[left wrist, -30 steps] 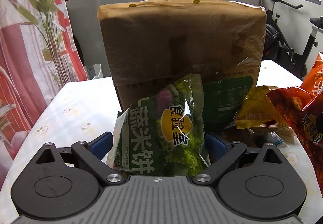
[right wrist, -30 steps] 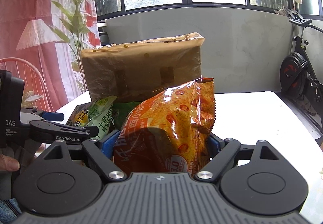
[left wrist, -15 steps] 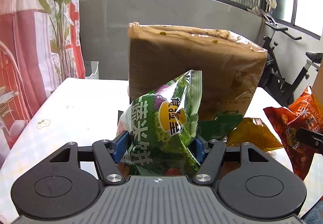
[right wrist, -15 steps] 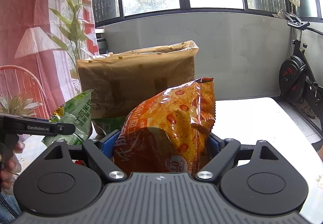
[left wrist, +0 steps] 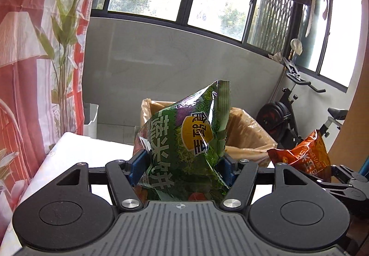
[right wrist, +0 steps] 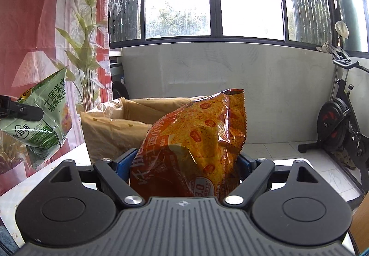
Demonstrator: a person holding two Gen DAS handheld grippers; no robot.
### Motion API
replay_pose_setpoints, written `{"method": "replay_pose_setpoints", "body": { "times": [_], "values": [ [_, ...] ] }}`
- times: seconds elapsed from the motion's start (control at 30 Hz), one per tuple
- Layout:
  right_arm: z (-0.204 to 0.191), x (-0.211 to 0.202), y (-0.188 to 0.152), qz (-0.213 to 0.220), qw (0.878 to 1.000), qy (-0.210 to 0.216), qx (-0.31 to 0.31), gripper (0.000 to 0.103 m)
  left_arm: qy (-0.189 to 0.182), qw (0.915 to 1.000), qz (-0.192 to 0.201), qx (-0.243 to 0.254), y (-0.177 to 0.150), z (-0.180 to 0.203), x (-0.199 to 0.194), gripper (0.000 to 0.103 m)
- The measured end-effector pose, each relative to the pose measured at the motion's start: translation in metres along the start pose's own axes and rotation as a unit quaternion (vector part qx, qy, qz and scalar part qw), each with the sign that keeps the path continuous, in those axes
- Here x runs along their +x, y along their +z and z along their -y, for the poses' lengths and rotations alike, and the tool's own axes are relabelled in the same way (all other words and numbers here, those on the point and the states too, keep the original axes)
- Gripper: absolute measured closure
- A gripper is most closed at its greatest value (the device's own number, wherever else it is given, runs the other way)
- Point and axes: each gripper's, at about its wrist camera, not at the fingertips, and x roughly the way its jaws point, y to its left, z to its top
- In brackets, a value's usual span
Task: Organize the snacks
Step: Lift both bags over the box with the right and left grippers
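My left gripper [left wrist: 182,163] is shut on a green snack bag [left wrist: 184,147], lifted above the table with its blue pads pressing the bag's sides. The same green snack bag [right wrist: 43,117] shows at the left of the right wrist view. My right gripper [right wrist: 184,166] is shut on an orange snack bag [right wrist: 196,145], also held up; the orange snack bag [left wrist: 302,156] appears at the right of the left wrist view. Behind both bags stands an open brown cardboard box [right wrist: 120,124] lined with plastic film, whose rim [left wrist: 249,131] now sits below the bags' tops.
A white table [left wrist: 76,147] with a patterned cloth lies below. An exercise bike [right wrist: 341,126] stands at the right by the grey wall. A red curtain and a tall plant [right wrist: 85,60] fill the left. Laundry hangs above the windows.
The left gripper closed on the green bag and lifted it off the table. Both grippers rose with their bags, so the box's open top now shows.
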Motion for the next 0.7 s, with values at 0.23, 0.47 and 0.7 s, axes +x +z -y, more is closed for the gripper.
{"method": "replay_pose_setpoints", "body": {
  "times": [0.23,0.47,0.7],
  "values": [
    [0.003,0.045,0.047,0.019,1.0,-0.001,-0.025,0.017,-0.038,0.999,0.025,0.0,0.049,0.013,0.034,0.035],
    [0.009,0.104,0.083,0.029,0.999,0.002,-0.045,0.017,-0.07,0.996,0.052,-0.02,0.088,0.017,0.085,0.034],
    [0.003,0.172,0.088,0.0,0.998,0.011,-0.066,0.017,-0.066,0.9965,0.005,-0.051,0.087,0.006,0.16,0.034]
  ]
}}
